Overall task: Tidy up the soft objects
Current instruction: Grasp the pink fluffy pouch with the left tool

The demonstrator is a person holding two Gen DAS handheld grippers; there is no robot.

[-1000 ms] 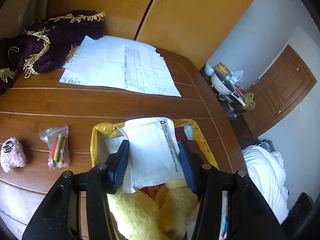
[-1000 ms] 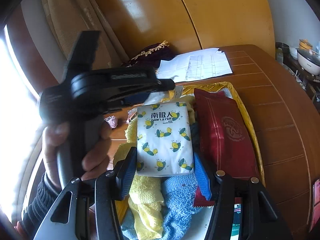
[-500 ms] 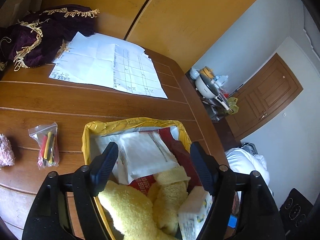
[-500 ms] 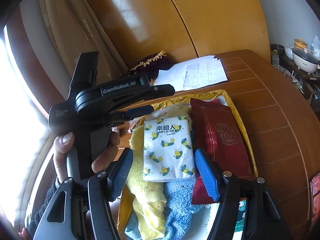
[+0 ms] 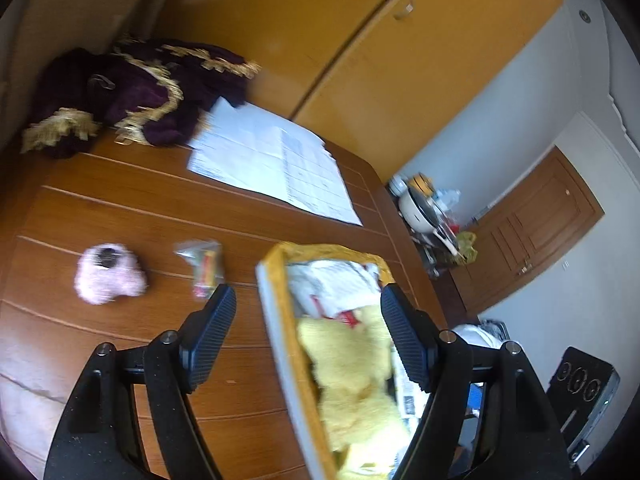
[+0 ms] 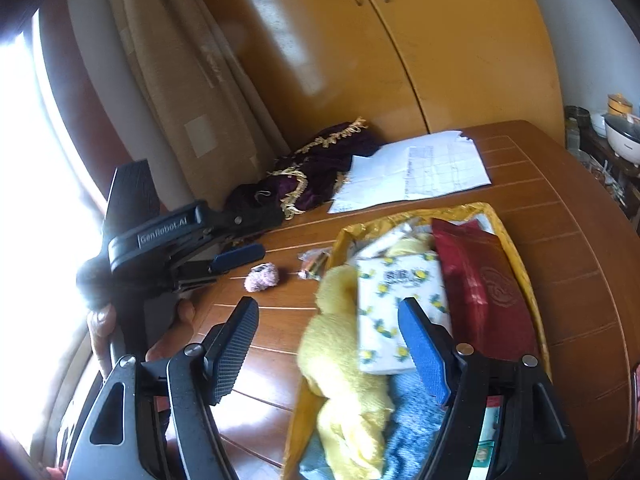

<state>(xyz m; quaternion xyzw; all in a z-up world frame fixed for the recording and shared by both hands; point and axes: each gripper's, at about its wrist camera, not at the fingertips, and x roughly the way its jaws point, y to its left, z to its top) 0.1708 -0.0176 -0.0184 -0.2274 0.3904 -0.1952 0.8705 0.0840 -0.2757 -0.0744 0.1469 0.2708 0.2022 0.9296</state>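
Both the left gripper (image 5: 308,316) and the right gripper (image 6: 328,340) have let go, jaws now apart and empty, leaving the tissue pack (image 6: 396,312) in the yellow tray (image 6: 516,240); the pink plush (image 5: 108,276) remains on the tabletop (image 5: 140,216), likely next.

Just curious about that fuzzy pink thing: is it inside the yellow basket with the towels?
No, the fuzzy pink thing lies on the bare wooden table, apart from the yellow basket, beside a small plastic bag.

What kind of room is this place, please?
Most likely a room in a home, perhaps a bedroom used for dining too: a wooden table, a tall wooden wardrobe, window curtains and white bedding on the floor side.
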